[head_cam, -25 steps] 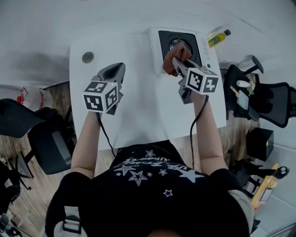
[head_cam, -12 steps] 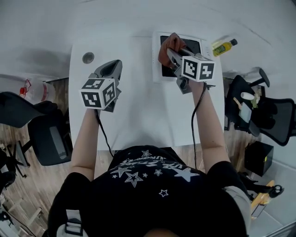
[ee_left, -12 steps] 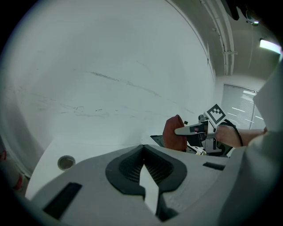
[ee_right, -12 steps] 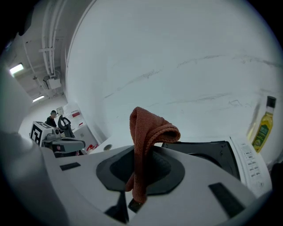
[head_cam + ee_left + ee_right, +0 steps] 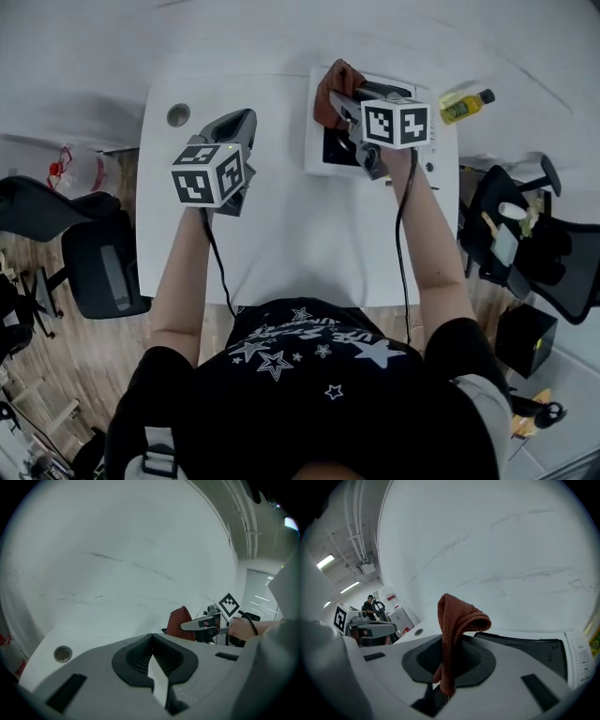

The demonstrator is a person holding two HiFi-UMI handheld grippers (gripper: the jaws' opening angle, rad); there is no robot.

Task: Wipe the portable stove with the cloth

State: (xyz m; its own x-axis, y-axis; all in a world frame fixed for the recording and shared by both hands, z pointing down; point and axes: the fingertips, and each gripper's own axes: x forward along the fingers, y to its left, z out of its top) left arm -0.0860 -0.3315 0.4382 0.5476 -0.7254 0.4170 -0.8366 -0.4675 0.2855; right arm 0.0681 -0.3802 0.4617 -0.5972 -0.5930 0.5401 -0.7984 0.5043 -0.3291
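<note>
The right tool (image 5: 445,681) pinches a rust-brown cloth (image 5: 458,620) between its jaws. The cloth stands up out of the grip and flops over at its top. In the head view, this tool reaches over the far left corner of the portable stove (image 5: 321,159), a white box with a black top. The cloth bunches at that corner, and no view shows whether it touches the surface. The stove sits at the far right of the white worktop (image 5: 281,234).

The left tool (image 5: 154,672) has its jaws pressed together with nothing between them. It hovers over the left part of the worktop, well apart from the stove.

A round grey grommet (image 5: 178,115) is set near the worktop's far left corner. A yellow bottle (image 5: 466,104) lies just past the stove's right side. Black office chairs (image 5: 89,267) stand to both sides of the worktop.
</note>
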